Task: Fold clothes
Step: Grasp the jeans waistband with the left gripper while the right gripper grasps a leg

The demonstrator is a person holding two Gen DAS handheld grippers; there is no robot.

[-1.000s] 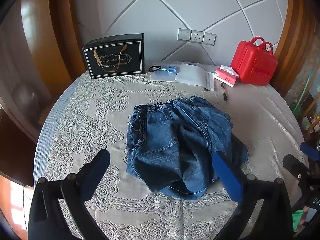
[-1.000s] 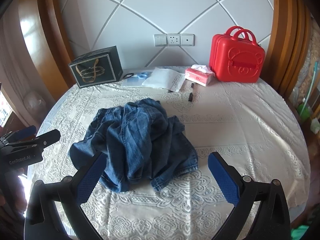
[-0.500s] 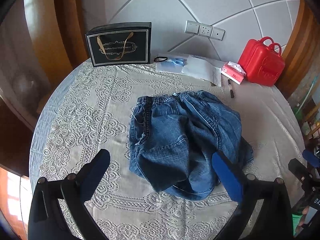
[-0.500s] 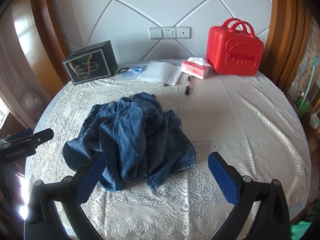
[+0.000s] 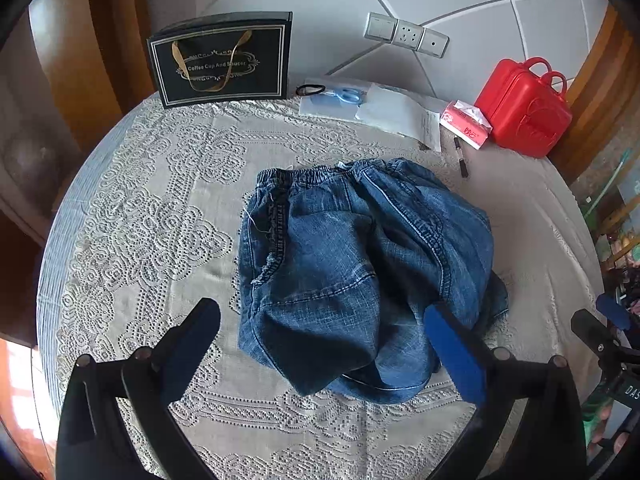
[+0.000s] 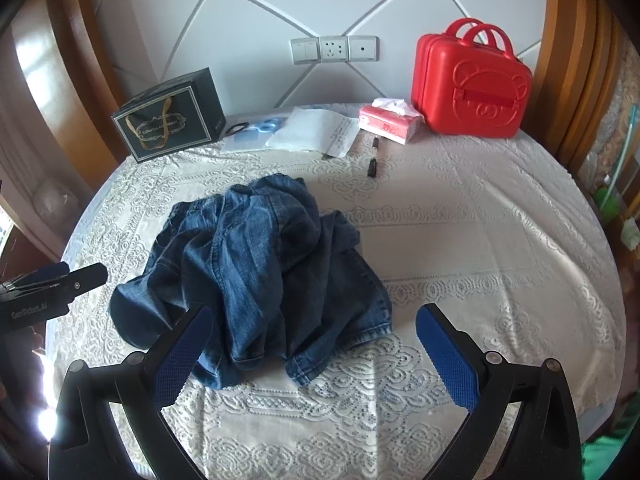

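Both grippers have been moving in closer to the blue jeans (image 5: pixel 360 264) since a moment ago.

The jeans are lying in a messy heap in the middle of the round table (image 6: pixel 460 240), on a white lace cloth. The left gripper (image 5: pixel 320 344) is hanging over the near edge of the jeans with its jaws wide apart, holding nothing. The right gripper (image 6: pixel 314 340) is hanging there too, jaws spread, holding nothing. A red case (image 6: pixel 472 84), a tissue pack (image 6: pixel 388 122), a pen (image 6: pixel 374 158) and a black gift bag (image 5: pixel 220 60) are sitting at the far side by the wall.
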